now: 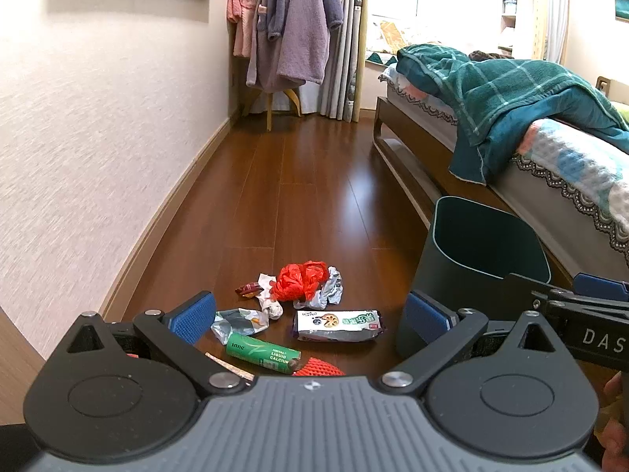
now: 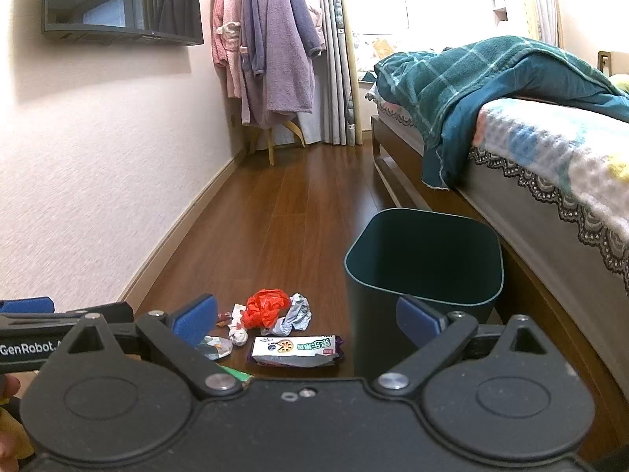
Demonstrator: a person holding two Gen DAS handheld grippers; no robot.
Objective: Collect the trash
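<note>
A pile of trash lies on the wooden floor: a red plastic bag [image 1: 300, 281], a white snack packet [image 1: 338, 324], a green tube [image 1: 262, 354], crumpled silver wrappers [image 1: 330, 289] and a red net [image 1: 318, 369]. A dark green bin [image 1: 477, 271] stands to the right of the pile, open and upright. My left gripper [image 1: 310, 314] is open and empty, held above the pile. My right gripper [image 2: 306, 320] is open and empty; the red bag [image 2: 265, 306], the packet [image 2: 295, 350] and the bin [image 2: 424, 271] lie ahead of it.
A bed [image 1: 550, 181] with a teal blanket runs along the right, close behind the bin. A wall [image 1: 98, 137] and skirting run along the left. Robes hang on a stand [image 1: 291, 31] at the far end. A screen [image 2: 122, 4] hangs on the wall.
</note>
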